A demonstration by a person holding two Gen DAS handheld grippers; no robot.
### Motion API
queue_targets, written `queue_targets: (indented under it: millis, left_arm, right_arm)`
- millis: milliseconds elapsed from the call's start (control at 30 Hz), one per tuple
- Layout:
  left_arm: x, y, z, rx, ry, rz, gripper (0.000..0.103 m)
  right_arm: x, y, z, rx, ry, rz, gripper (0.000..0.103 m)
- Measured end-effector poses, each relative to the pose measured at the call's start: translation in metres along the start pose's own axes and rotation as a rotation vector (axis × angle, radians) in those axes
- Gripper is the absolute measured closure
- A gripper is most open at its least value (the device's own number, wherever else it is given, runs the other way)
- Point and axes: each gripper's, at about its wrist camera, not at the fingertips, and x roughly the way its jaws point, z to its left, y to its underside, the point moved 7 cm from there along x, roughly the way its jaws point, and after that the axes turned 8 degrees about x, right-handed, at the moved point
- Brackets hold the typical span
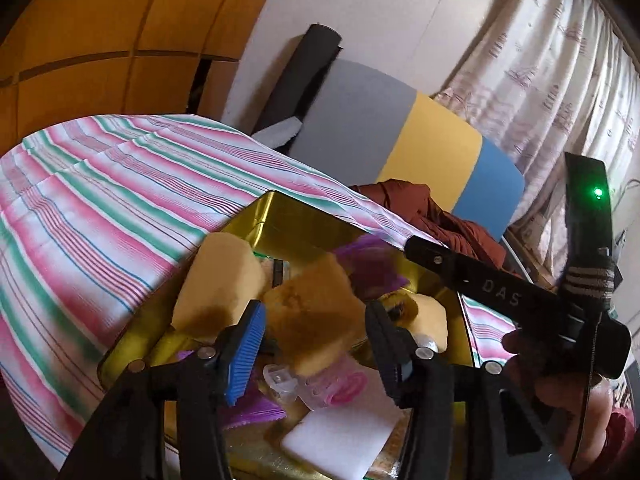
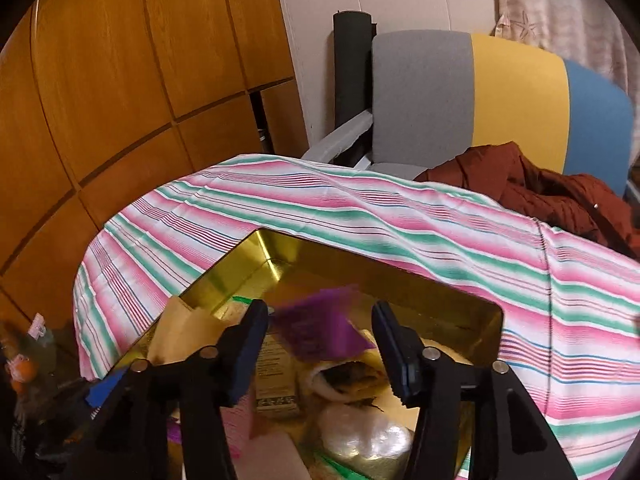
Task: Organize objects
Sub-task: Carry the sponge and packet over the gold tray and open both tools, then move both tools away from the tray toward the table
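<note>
The left gripper (image 1: 316, 344) hangs over a gold tin (image 1: 280, 216) that sits on a striped cloth (image 1: 100, 200). Its jaws stand apart, and a brown sponge (image 1: 316, 320) shows in the gap between them, blurred; neither pad presses on it (the blue pad on the left stands clear of its edge), so nothing is gripped. A second, paler sponge (image 1: 220, 284) lies to the left of it, leaning on the tin's near-left wall. Below the jaws lie a white block (image 1: 340, 436), a clear pink-tinted plastic piece (image 1: 320, 388) and a purple mesh piece (image 1: 372, 256) further back.

The right gripper (image 2: 320, 344) also points down into the tin (image 2: 248, 264), jaws open with no thing pressed between the pads. A purple piece (image 2: 320, 328), blurred, shows in the gap above the contents. Under it lie a printed packet (image 2: 276, 376), a pale pouch with a dark opening (image 2: 344, 380) and a shiny wrapped lump (image 2: 368, 440). A tan sponge (image 2: 184, 332) rests on the tin's left rim.

In the left view, the right gripper's black body (image 1: 500, 288) crosses the tin's right side, a hand (image 1: 560, 380) behind it.

Beyond the cloth (image 2: 400, 216) stands a chair (image 2: 500, 96) in 3 colours, with a rust garment (image 2: 540, 192) on its seat.
</note>
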Motion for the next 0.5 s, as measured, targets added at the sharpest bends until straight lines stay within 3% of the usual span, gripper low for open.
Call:
queue_targets:
  millis: [267,500]
  left_arm:
    - [0.004,0.003,-0.019,0.028,0.006,0.017,0.047]
    - [0.01,-0.001,-0.062,0.092,0.054,0.019,0.046]
  right_arm:
    - [-0.018,-0.011,-0.022,0.021,0.018,-0.036,0.038]
    - [-0.037,-0.005,-0.072,0.055,0.094,-0.047,0.037]
